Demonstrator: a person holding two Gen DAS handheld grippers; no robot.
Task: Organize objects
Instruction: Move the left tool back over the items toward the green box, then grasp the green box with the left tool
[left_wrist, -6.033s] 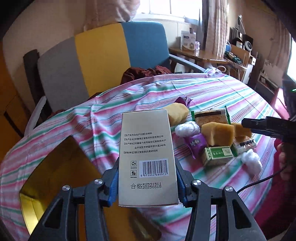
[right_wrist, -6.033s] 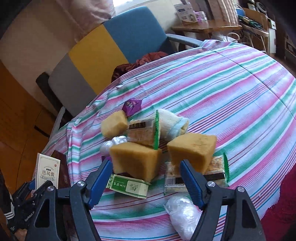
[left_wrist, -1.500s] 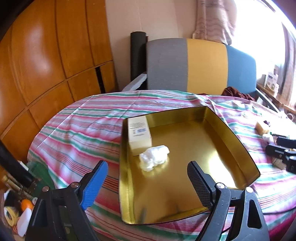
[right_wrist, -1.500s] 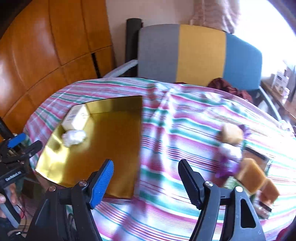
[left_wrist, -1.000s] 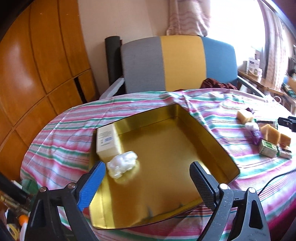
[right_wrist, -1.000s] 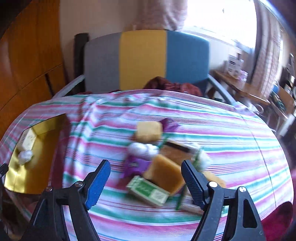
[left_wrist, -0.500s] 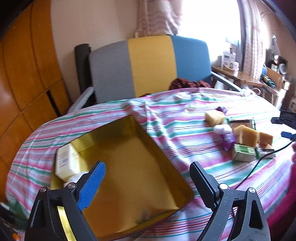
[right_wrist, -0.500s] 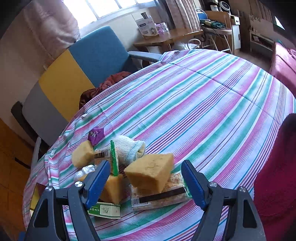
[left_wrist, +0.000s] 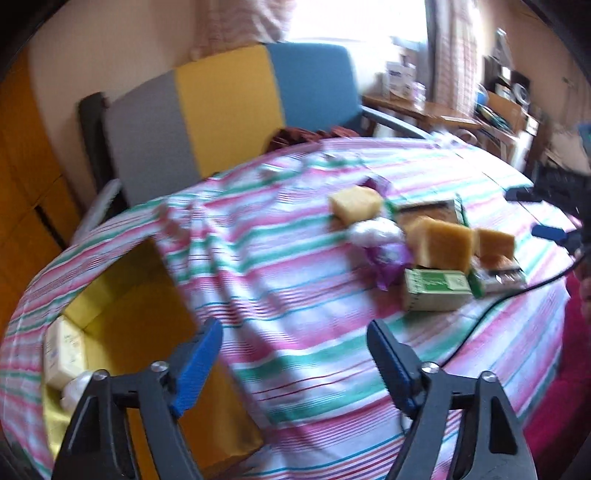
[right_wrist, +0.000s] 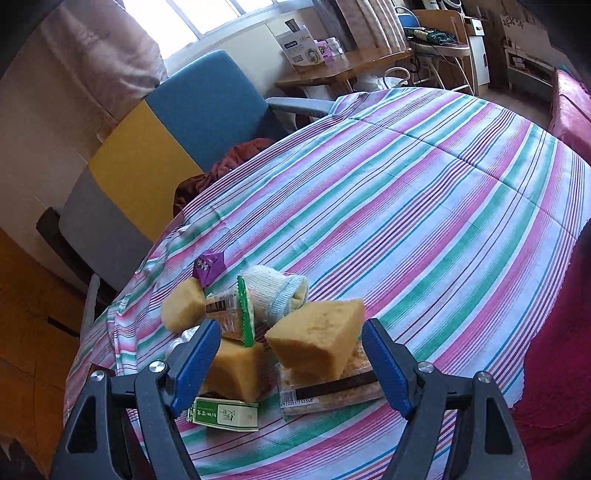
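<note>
Sponge block (right_wrist: 317, 338) sits between the spread, empty right gripper (right_wrist: 290, 363) jaws; left gripper (left_wrist: 295, 365) gapes empty too; most clutter remains outside the gold tray (left_wrist: 122, 306).

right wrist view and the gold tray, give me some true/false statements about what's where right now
1. The right gripper is open with nothing between its fingers. True.
2. The left gripper holds the beige box. False: it is open and empty; the beige box lies in the gold tray.
3. The large sponge block rests on a clear-wrapped snack pack with a barcode. True.
4. The green and white carton lies in the tray. False: it lies on the striped tablecloth beside the pile.
5. A rolled sock lies behind the sponge block. True.
6. The purple packet lies nearest the right gripper. False: it lies at the pile's far side.
</note>
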